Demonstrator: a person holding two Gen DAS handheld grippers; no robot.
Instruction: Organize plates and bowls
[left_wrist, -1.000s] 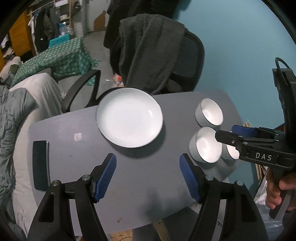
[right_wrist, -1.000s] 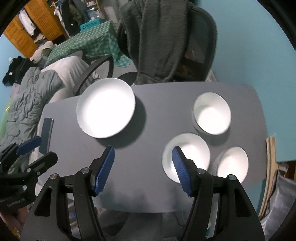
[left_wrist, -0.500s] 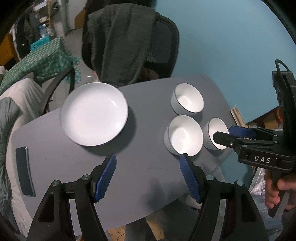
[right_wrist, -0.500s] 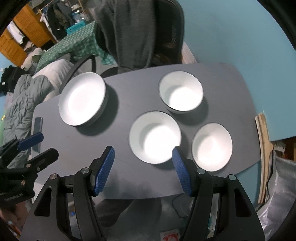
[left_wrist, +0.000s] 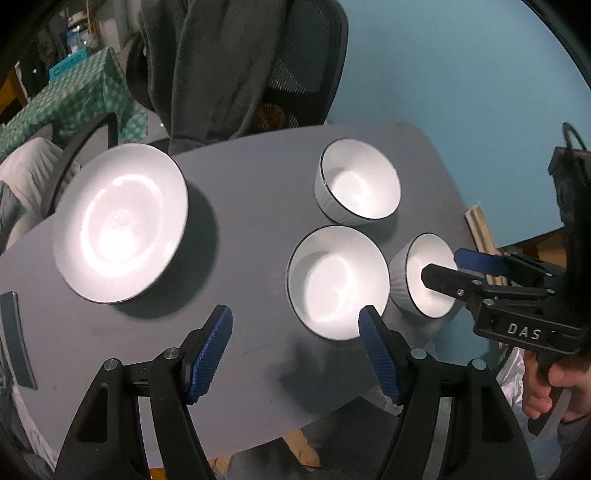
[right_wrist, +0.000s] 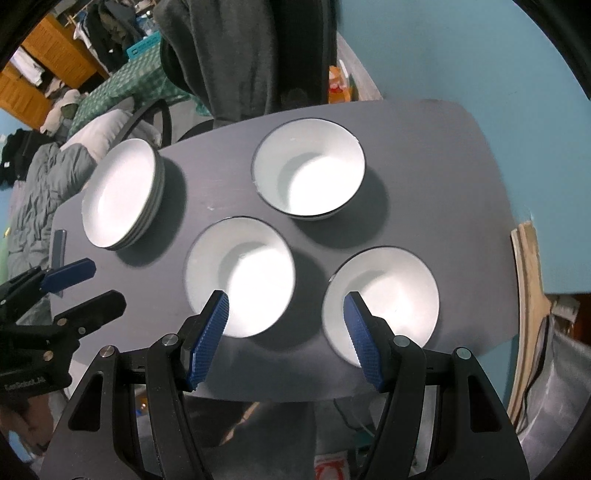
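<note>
Only the right wrist view reveals the stacked plates (right_wrist: 118, 192), upper left on the worktop (right_wrist: 461, 155); three bowls (right_wrist: 240, 273) sit centre-right. Left gripper (left_wrist: 295, 354) and right gripper (right_wrist: 284, 336) jaws gape wide, empty.

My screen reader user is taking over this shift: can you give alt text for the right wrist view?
The open right gripper hovers above a grey table holding three white bowls in a cluster and a stack of white plates at left. The open left gripper shows at the left edge; a draped office chair stands behind.
</note>
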